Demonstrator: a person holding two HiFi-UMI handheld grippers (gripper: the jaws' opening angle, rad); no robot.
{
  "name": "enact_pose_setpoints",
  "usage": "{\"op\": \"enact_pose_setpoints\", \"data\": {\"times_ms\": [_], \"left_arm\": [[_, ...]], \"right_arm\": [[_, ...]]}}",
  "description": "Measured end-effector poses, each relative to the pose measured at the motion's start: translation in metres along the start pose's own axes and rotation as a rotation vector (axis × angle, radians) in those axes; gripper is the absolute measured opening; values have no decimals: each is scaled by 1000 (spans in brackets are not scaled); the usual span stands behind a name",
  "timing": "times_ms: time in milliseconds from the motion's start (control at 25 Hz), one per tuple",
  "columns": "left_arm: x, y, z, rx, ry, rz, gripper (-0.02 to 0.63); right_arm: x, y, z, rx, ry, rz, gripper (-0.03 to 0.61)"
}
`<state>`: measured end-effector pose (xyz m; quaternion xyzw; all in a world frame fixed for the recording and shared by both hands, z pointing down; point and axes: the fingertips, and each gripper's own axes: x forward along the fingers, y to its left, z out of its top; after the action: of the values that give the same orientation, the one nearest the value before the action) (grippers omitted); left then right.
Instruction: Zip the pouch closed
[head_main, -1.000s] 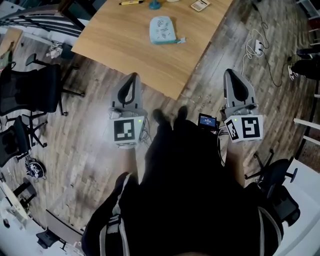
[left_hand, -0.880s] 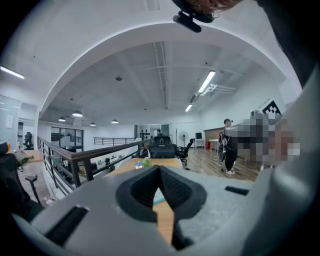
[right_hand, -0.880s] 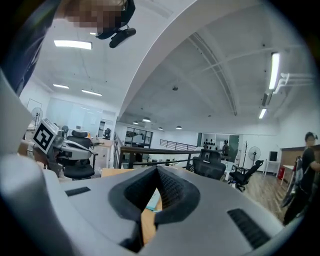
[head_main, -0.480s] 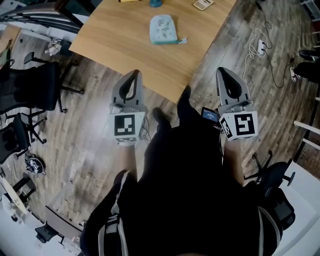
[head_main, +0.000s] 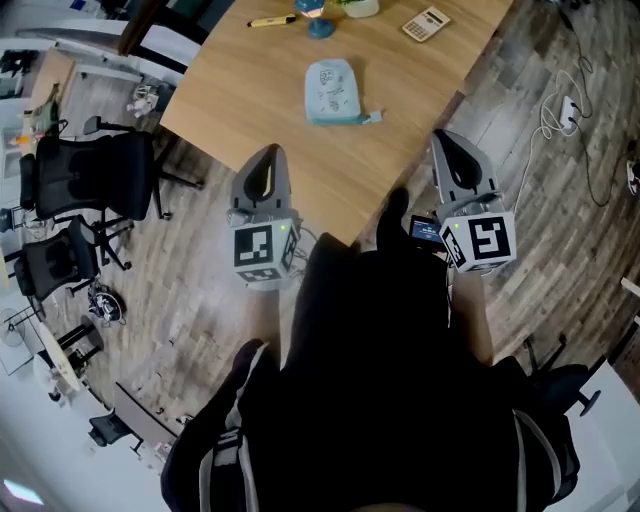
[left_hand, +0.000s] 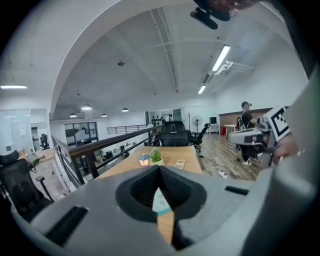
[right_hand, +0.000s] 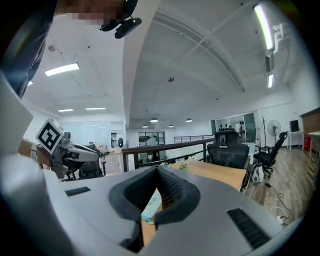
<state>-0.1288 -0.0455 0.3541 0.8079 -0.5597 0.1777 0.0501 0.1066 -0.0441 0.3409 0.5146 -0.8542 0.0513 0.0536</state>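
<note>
Evidently not begun: pouch untouched, zip state too small to tell.
It lies on the worktop, well apart from the left gripper and right gripper, both by the near edge, jaws pressed together, holding nothing.

This is an open-plan office. A long wooden bench carries a calculator at its far end, black swivel chairs stand left of it, and strip lights hang above.
</note>
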Motion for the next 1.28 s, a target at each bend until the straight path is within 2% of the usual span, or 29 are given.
{"op": "enact_pose_setpoints", "data": {"times_ms": [200, 360, 440, 560, 680, 800, 1000, 1120, 1200, 1240, 1280], "left_arm": [[33, -11, -8, -27, 57, 8, 0], [69, -26, -43, -51, 136, -62, 0], [92, -44, -73, -81, 195, -143, 0], [125, -74, -123, -127, 287, -246, 0], [150, -98, -161, -159, 374, -298, 0], [165, -113, -173, -164, 410, -334, 0], [168, -112, -172, -187, 412, -339, 0], [170, -104, -180, -187, 438, -324, 0], [174, -104, -194, -186, 485, -321, 0], [178, -107, -202, -185, 519, -335, 13], [182, -113, -211, -181, 558, -356, 70]], "right_arm": [[26, -14, -26, 39, 54, 55, 11], [58, -18, -51, 78, 104, 84, 11], [82, -19, -87, 124, 182, 102, 11], [124, -15, -164, 201, 360, 134, 11], [159, -9, -229, 256, 525, 170, 11], [182, -3, -266, 255, 648, 199, 11], [191, 3, -309, 233, 828, 212, 11], [194, 2, -320, 250, 879, 198, 11], [195, 2, -322, 273, 895, 192, 11], [195, 2, -322, 276, 901, 191, 11], [195, 3, -322, 276, 906, 190, 11]]}}
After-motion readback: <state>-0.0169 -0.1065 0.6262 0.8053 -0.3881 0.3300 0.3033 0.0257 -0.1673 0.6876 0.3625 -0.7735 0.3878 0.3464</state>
